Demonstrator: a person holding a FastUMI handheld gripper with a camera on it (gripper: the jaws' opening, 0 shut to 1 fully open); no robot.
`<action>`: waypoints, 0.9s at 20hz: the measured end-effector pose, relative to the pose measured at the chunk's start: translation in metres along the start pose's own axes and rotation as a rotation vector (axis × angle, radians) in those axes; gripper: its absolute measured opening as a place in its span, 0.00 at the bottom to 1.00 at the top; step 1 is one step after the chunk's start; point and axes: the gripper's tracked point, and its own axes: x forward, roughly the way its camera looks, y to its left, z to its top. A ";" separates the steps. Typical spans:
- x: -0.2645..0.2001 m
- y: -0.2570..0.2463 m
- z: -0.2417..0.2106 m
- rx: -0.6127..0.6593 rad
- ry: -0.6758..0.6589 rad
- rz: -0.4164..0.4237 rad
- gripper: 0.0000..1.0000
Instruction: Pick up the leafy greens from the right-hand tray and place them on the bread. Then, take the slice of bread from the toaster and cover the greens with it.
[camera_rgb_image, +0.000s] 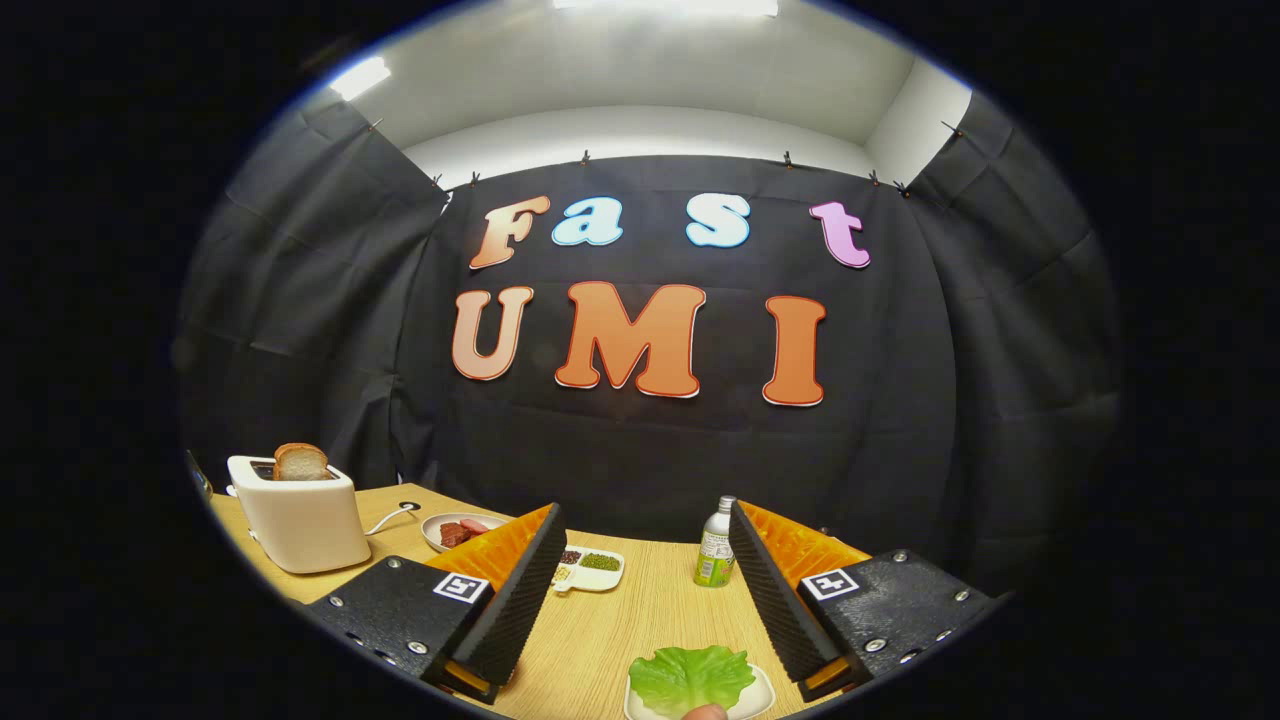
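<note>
Gripper view is showing the leafy greens (692, 677) lying on a small white tray (758, 700) at the bottom centre of the frame, low between the two fingers and a little nearer the right one. A small rounded pinkish thing is touching the tray's near edge; what it is cannot be told. The gripper (640, 590) is standing wide apart, released, with nothing between its fingers but bare wooden table (640, 610). Beyond the fingers, near centre frame, a divided white dish (590, 570) is holding dark and green bits, and a small bottle (716, 545) is standing upright just beside the right finger's tip. At lower left a white plate (455, 530) is carrying reddish pieces. Further left, the white toaster (300, 520) is sitting on the table with a slice of bread (300, 462) sticking up from its slot.
</note>
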 end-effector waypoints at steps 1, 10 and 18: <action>-0.001 0.002 -0.002 0.005 0.010 0.014 0.98; 0.005 -0.006 -0.010 0.009 0.101 0.047 0.98; 0.014 -0.014 -0.035 0.010 0.229 0.056 0.98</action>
